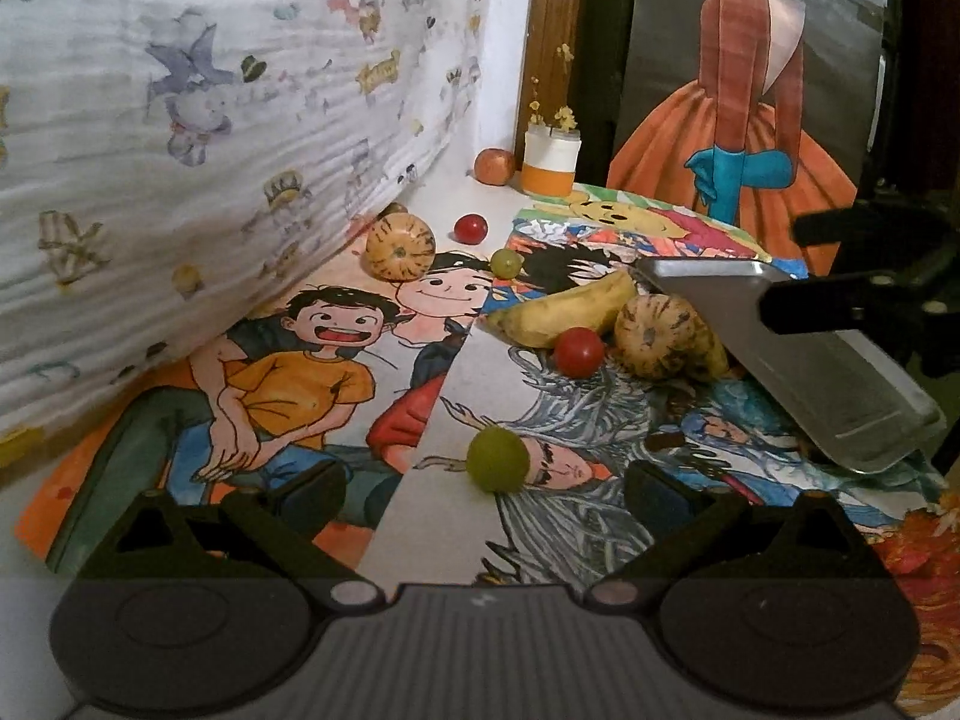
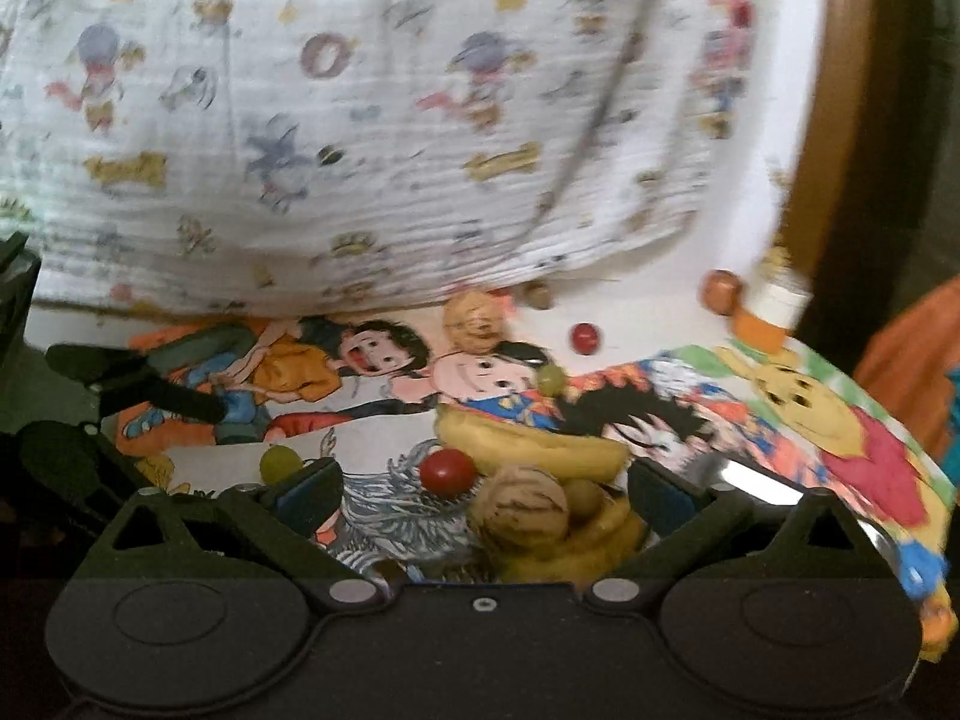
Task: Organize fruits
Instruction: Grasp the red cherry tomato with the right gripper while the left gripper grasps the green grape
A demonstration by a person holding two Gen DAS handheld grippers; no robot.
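Both claws wide open, nothing held: left claw (image 1: 486,492) low over a loose green grape (image 1: 498,458), right claw (image 2: 483,495) around the heap of yellow bananas (image 2: 534,441), striped yellowish melon-like fruit (image 2: 519,513) and red cherry tomato (image 2: 447,471) mid-table. Risk: round fruit nudged, rolling toward the table's edge; metal tray (image 1: 798,360), tilted beside the heap, knocked or spilling.

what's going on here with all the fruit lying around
A person with a gripper in each hand is sorting fruit scattered over cartoon-print mats. The open left gripper points at a round green grape. The open right gripper hovers empty over a striped tan melon, yellow bananas and a red cherry tomato. A shiny metal tray tilts nearby.
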